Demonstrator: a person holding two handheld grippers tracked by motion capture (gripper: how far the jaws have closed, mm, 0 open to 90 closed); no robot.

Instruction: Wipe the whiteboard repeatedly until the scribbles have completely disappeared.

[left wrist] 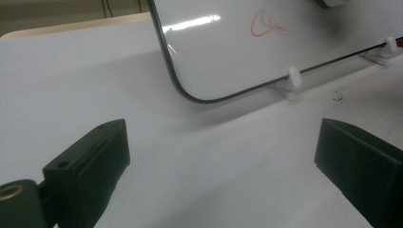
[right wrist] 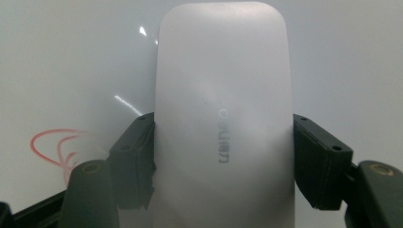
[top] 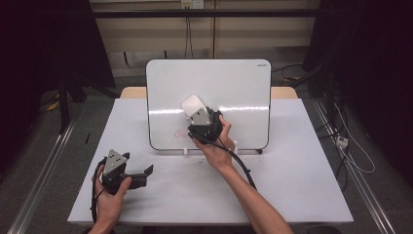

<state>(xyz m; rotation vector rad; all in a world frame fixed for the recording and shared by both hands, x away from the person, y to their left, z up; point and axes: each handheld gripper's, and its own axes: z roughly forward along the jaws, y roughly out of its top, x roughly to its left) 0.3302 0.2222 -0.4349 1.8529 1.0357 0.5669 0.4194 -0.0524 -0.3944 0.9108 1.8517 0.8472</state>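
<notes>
A whiteboard [top: 234,87] leans upright on small white feet at the table's middle, with a red scribble [top: 181,132] near its lower left. My right gripper [top: 195,108] is shut on a white eraser [top: 193,103] and holds it flat against the board, just up and right of the scribble. In the right gripper view the eraser [right wrist: 222,123] sits between both jaws, with the red scribble [right wrist: 62,147] at lower left. My left gripper [top: 144,174] rests open on the table at front left, its jaws wide apart. The left gripper view looks at the board's lower corner [left wrist: 190,92] and the scribble [left wrist: 267,24].
The white table [top: 292,185] has free room to the right and in front of the board. White clip feet [left wrist: 292,81] hold the board's bottom edge. Cables and metal rails lie on the floor at both sides.
</notes>
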